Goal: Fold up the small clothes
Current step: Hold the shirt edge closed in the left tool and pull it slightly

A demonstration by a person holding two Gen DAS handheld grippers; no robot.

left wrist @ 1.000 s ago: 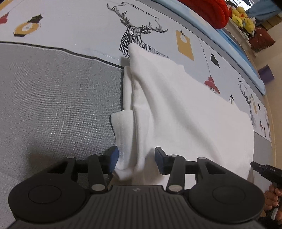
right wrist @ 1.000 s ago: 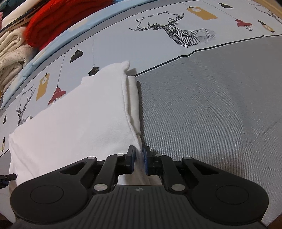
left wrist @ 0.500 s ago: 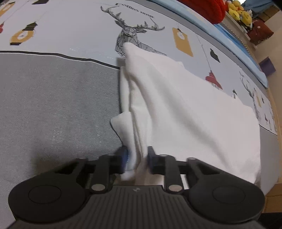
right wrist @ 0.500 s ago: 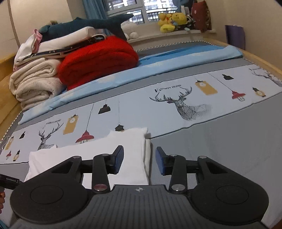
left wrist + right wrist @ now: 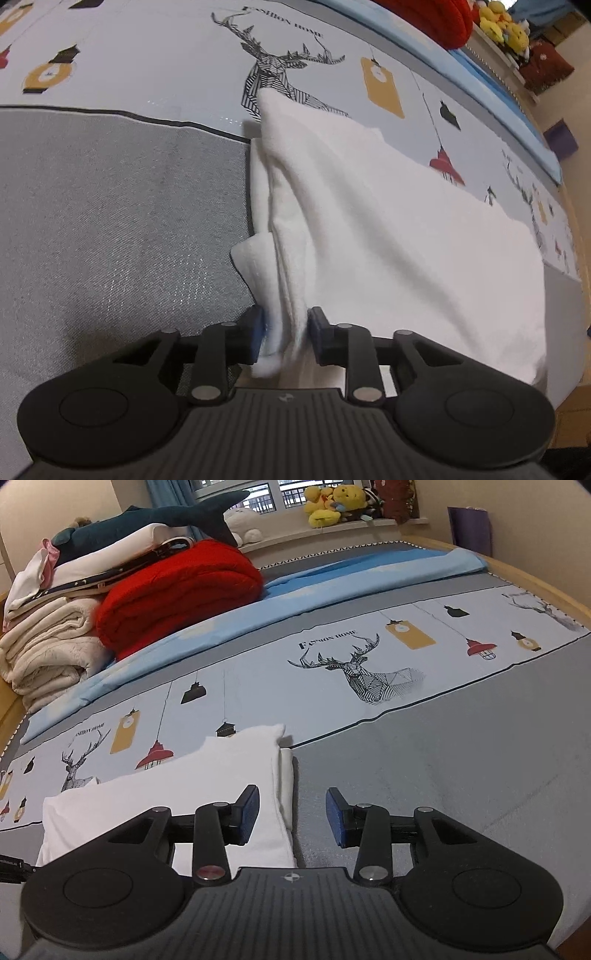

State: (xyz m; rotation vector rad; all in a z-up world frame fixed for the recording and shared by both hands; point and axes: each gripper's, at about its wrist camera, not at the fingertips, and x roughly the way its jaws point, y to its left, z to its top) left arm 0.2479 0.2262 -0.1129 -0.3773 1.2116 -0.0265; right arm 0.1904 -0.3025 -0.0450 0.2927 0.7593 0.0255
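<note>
A white folded garment (image 5: 388, 236) lies on the bed's patterned cover (image 5: 110, 44). My left gripper (image 5: 284, 332) is shut on the bunched layers of the garment's near left edge, with cloth pinched between the blue pads. In the right wrist view the same white garment (image 5: 177, 794) lies flat below and left of my right gripper (image 5: 291, 818), which is open and empty, raised over the garment's right edge and the grey sheet.
A grey sheet area (image 5: 461, 768) lies right of the garment. A red blanket (image 5: 177, 590) and a stack of folded cream and white textiles (image 5: 48, 642) sit at the back left. Plush toys (image 5: 332, 498) line the windowsill. The wooden bed edge (image 5: 535, 587) runs along the right.
My left gripper closed on the garment's left edge layers. My right gripper let go of the garment's right edge, opened, and rose and tilted up away from the cloth.
</note>
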